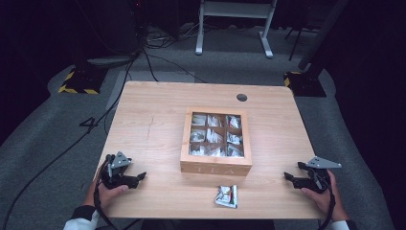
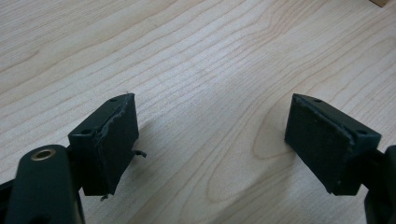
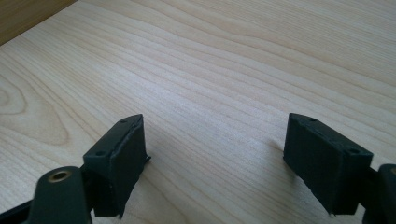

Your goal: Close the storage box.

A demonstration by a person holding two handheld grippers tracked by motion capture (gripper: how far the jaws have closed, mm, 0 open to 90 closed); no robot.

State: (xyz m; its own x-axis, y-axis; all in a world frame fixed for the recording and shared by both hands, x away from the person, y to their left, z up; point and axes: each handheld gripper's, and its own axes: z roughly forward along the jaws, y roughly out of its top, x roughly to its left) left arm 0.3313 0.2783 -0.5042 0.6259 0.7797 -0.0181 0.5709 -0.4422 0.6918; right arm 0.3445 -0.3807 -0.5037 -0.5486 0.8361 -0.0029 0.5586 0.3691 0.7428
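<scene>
Both tools, left tool (image 1: 136, 178) and right tool (image 1: 290, 177), rest released and empty at the tabletop (image 1: 148, 124) edges, flanking the tea box (image 1: 216, 167) and loose packet (image 1: 226, 196), seemingly poised to begin.

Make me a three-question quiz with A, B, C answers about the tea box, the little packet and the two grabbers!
1. Where does the small packet lie?
A. Inside the box
B. On the table in front of the tea box
C. Between the left gripper's jaws

2. How many compartments does the tea box have?
A. Four
B. Six
C. Nine

3. How do the jaws of the left gripper and the right gripper stand?
A. Both open, with nothing between them
B. Both shut on packets
C. One shut, one open

Answers:
1 B: the high view shows the packet on the bare table, on the person's side of the box.
2 C: the dividers make three rows of three.
3 A: each gripper view shows wood grain between wide-apart jaws.
</scene>
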